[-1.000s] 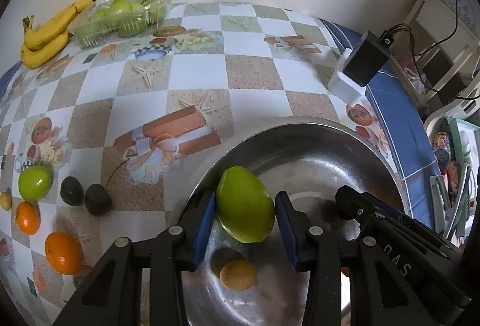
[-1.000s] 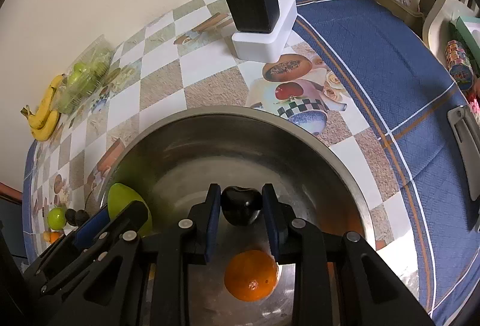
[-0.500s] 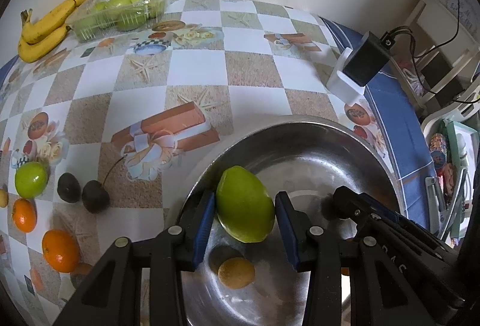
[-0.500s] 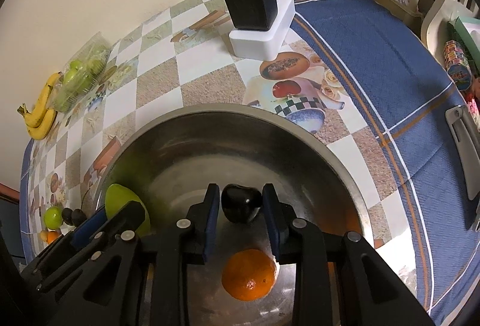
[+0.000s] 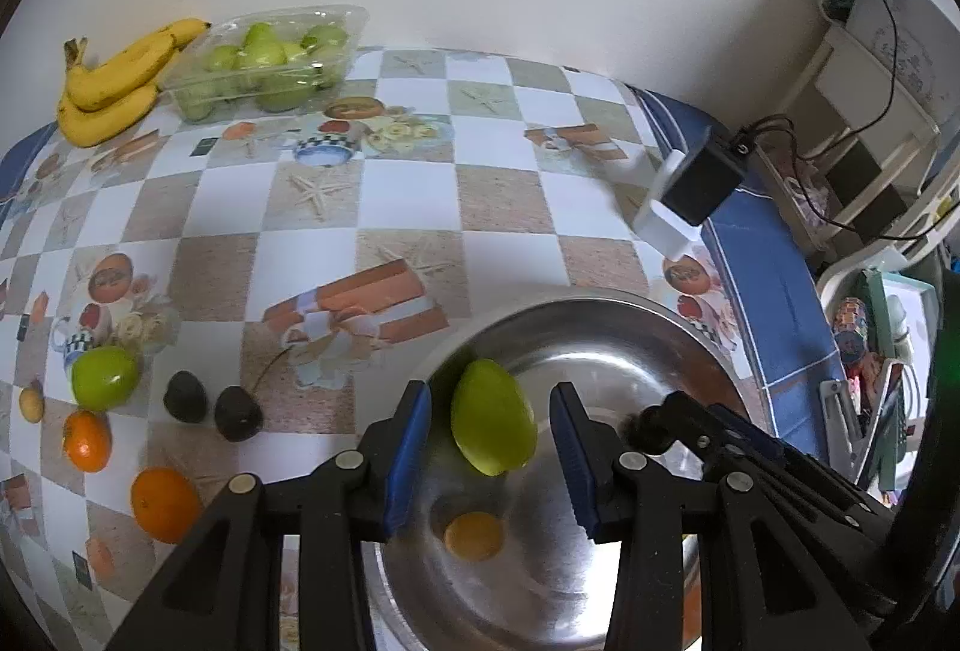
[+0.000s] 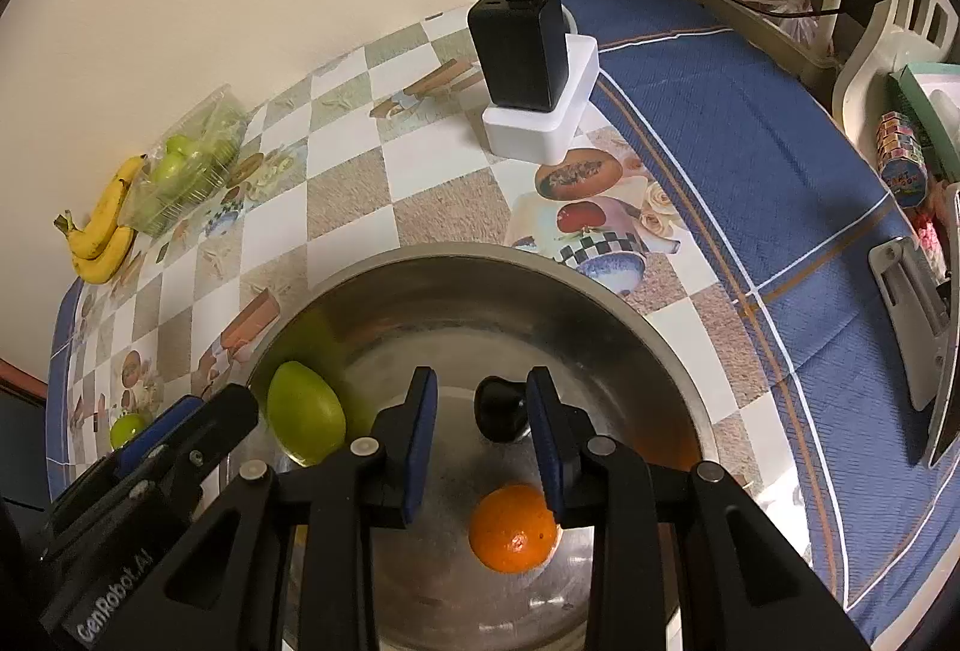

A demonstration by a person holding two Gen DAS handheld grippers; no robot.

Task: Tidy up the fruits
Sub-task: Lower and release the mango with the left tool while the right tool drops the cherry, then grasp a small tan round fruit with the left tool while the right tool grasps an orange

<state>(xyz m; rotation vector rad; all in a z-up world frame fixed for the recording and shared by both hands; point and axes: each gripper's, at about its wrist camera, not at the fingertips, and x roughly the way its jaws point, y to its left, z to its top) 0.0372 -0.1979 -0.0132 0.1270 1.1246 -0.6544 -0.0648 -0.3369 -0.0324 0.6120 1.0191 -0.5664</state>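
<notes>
A steel bowl [image 6: 456, 252] sits on the patterned tablecloth. A green mango-like fruit [image 5: 492, 417] lies against the bowl's left wall. My left gripper [image 5: 491, 405] hovers over it, open, with a gap on each side of the fruit. My right gripper [image 6: 482, 387] is open over the bowl's middle. A dark fruit [image 6: 501, 408] rests on the bowl floor between the jaws, close to the right finger and clear of the left one. An orange [image 6: 513, 528] and a small yellow fruit [image 5: 474, 534] also lie in the bowl.
Left of the bowl are a green apple [image 5: 103, 376], two dark fruits [image 5: 186, 398], two oranges [image 5: 165, 504] and a small yellow fruit [image 5: 30, 404]. Bananas [image 5: 114, 81] and a clear tub of green fruit [image 5: 264, 60] stand by the wall. A black charger [image 6: 528, 63] sits behind the bowl.
My left gripper has risen off the green fruit, which stays in the bowl. The right jaws have parted slightly, leaving a gap beside the dark fruit.
</notes>
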